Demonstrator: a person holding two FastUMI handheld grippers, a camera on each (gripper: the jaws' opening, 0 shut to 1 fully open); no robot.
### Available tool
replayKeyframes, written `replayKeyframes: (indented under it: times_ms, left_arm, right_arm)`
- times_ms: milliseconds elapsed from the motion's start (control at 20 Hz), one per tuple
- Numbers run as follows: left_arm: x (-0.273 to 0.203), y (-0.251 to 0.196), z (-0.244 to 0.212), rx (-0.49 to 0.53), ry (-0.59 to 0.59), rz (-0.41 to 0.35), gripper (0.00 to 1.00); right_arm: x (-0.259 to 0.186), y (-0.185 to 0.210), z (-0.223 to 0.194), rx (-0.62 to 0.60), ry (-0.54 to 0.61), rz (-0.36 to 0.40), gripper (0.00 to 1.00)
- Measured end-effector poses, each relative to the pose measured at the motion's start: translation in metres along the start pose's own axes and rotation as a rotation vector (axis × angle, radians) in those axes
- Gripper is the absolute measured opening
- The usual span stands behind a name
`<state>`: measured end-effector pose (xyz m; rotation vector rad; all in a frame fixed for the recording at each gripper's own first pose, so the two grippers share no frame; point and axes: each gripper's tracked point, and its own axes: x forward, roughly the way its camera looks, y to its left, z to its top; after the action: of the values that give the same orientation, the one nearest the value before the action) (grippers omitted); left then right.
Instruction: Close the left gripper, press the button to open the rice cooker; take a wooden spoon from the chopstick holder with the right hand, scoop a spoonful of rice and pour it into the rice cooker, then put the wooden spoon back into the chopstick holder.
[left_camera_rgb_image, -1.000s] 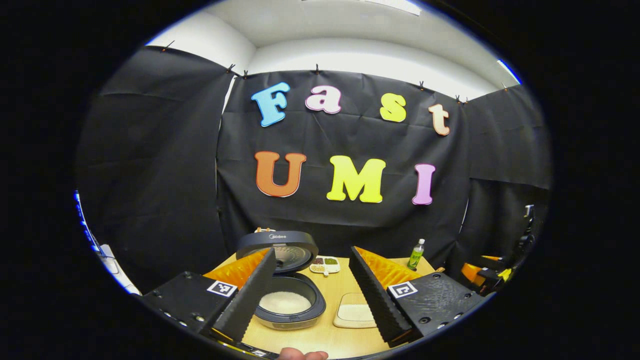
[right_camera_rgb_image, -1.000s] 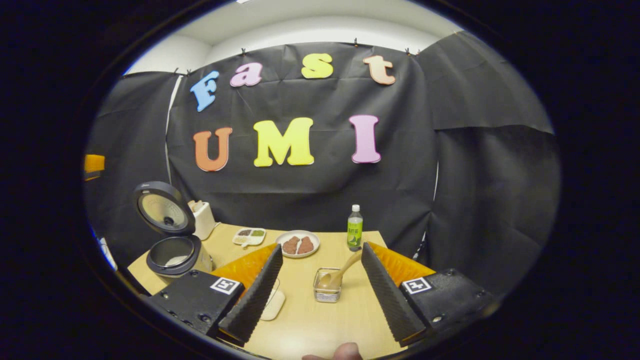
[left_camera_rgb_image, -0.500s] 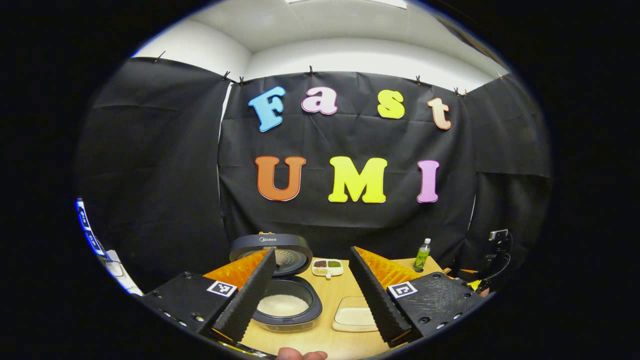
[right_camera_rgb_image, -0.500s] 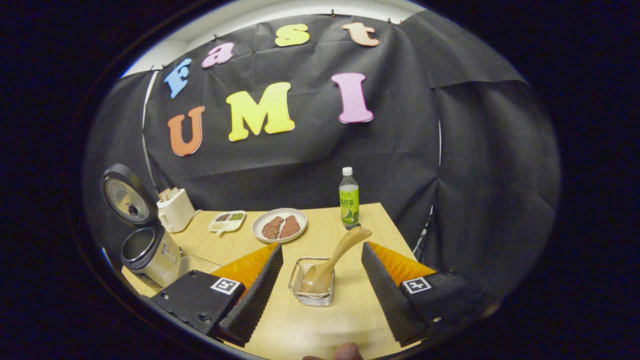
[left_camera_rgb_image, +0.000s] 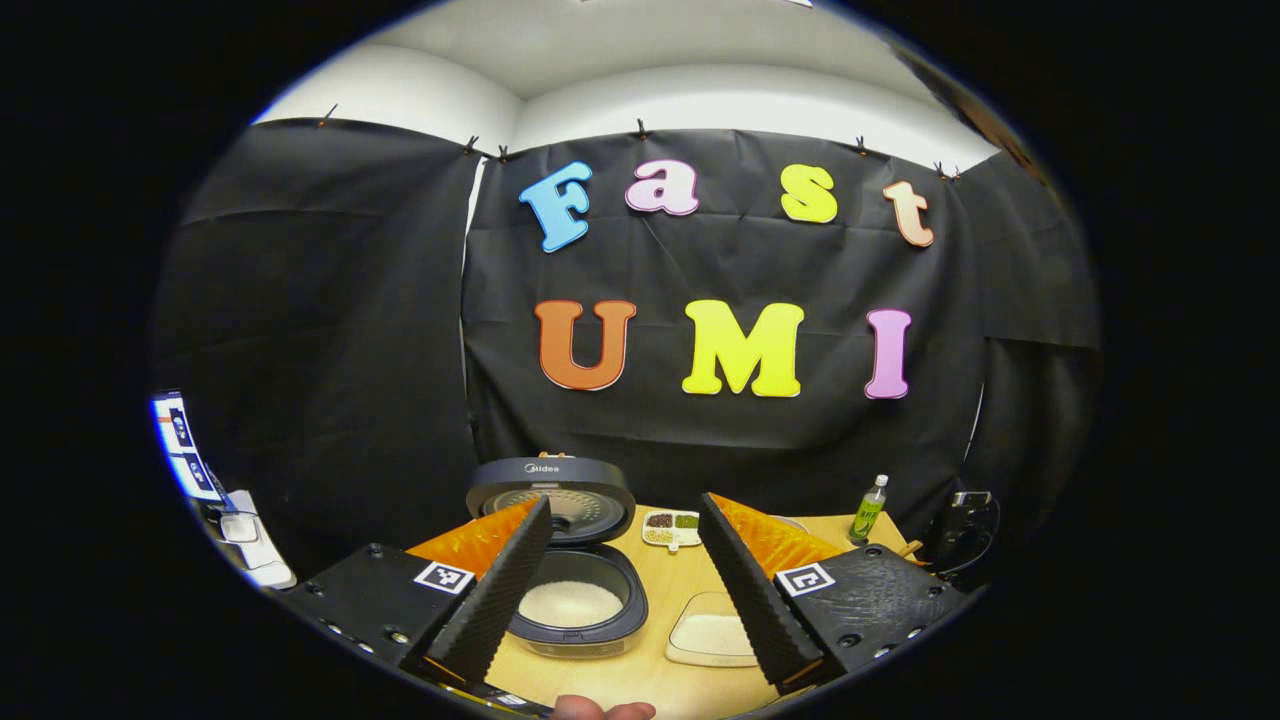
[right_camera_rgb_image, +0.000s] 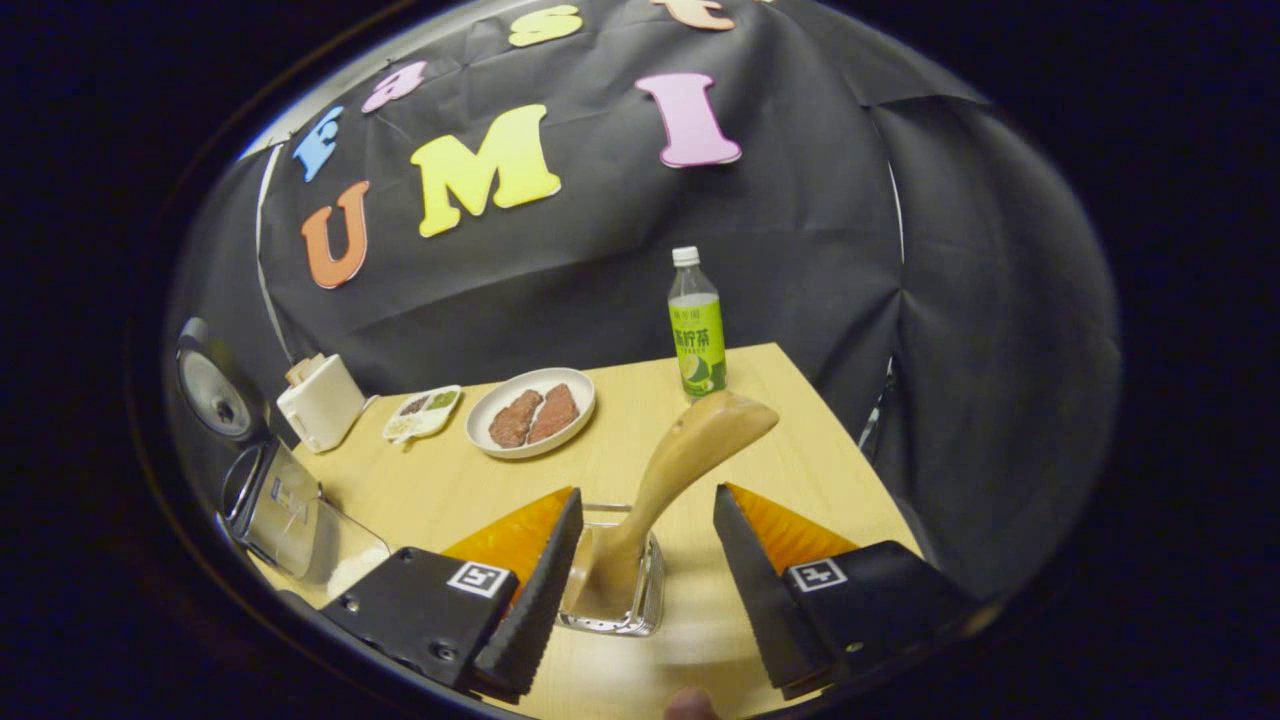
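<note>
Right gripper view, wooden spoon (right_camera_rgb_image: 668, 470) between parted jaws, untouched, in chopstick holder (right_camera_rgb_image: 650, 600).

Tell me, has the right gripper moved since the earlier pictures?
Yes. The right gripper came closer to the chopstick holder, its open fingers now flanking the wooden spoon.

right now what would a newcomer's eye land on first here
In the right gripper view, the wooden spoon leans up out of the chopstick holder, between the open right gripper. In the left gripper view, the rice cooker stands open, with white rice inside.
</note>
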<state>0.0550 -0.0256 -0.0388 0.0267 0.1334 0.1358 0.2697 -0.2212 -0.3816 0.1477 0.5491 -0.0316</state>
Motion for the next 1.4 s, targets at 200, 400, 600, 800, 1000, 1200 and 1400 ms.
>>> replayKeyframes:
  times_ms: [200, 400, 600, 800, 1000, 1200, 1400]
  left_arm:
    - [0.001, -0.003, -0.006, 0.028, 0.002, 0.013, 0.94]
    - [-0.001, -0.008, 0.001, 0.014, -0.023, 0.002, 0.95]
    - [0.0, -0.005, 0.005, 0.003, -0.044, -0.007, 0.95]
    - [0.005, -0.001, 0.003, -0.015, -0.031, -0.041, 0.94]
    - [0.008, 0.01, 0.0, -0.01, -0.043, -0.088, 0.95]
    - [0.007, 0.033, 0.003, 0.06, -0.084, -0.16, 0.95]
    - [0.01, 0.073, 0.004, 0.081, -0.108, -0.223, 0.96]
  right_arm:
    - [0.011, 0.005, 0.0, 0.046, 0.017, 0.011, 0.58]
    - [0.011, 0.012, 0.006, 0.088, 0.029, 0.031, 0.27]
    - [0.008, 0.02, 0.012, 0.1, 0.042, 0.019, 0.11]
    - [-0.015, 0.026, 0.034, 0.077, -0.014, -0.036, 0.08]
    - [-0.051, 0.047, 0.067, 0.047, -0.077, -0.076, 0.09]
    - [-0.101, 0.106, 0.096, -0.003, -0.148, -0.069, 0.09]
    - [-0.142, 0.179, 0.096, -0.048, -0.189, -0.056, 0.08]
